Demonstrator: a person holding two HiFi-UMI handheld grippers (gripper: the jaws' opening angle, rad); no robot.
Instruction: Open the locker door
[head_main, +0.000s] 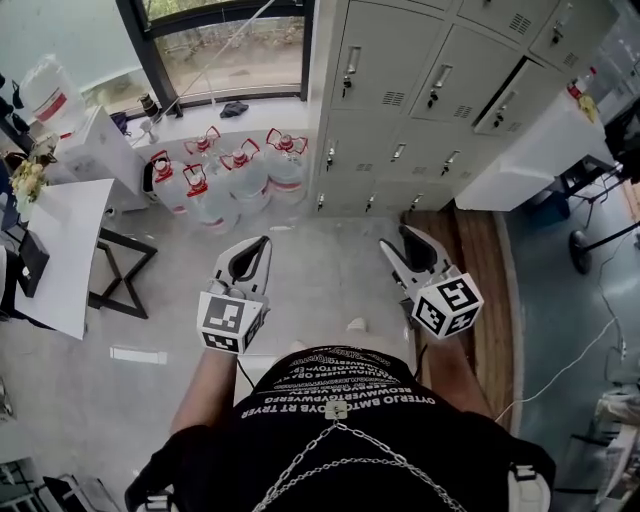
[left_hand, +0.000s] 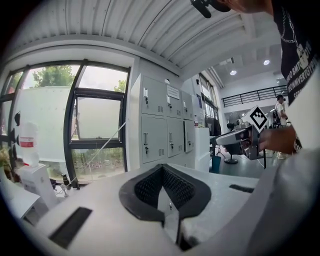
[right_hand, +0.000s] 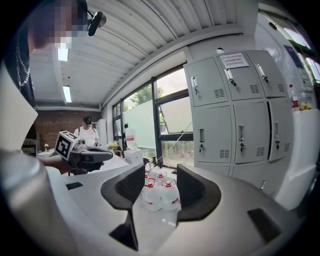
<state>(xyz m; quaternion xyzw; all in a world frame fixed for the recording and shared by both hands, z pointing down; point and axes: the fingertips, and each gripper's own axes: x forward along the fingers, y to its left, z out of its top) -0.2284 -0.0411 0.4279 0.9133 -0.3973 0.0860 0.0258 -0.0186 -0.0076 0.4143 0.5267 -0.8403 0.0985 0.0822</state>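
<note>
A bank of grey lockers (head_main: 400, 70) with small handles stands ahead, beyond the bare floor; every door I can make out looks closed. It also shows in the left gripper view as lockers (left_hand: 157, 120) and in the right gripper view as lockers (right_hand: 235, 115). Both grippers are held in the air in front of the person, well short of the doors. My left gripper (head_main: 262, 246) has its black pads meeting at the tip with nothing between them (left_hand: 162, 169). My right gripper (head_main: 402, 242) stands open and empty, the floor and bottles showing through its gap (right_hand: 161, 172).
Several large water bottles (head_main: 235, 175) stand on the floor under the window, left of the lockers. A white table (head_main: 60, 250) is at the left, and a white counter (head_main: 530, 150) juts out at the right. A person stands in the far background (right_hand: 87, 132).
</note>
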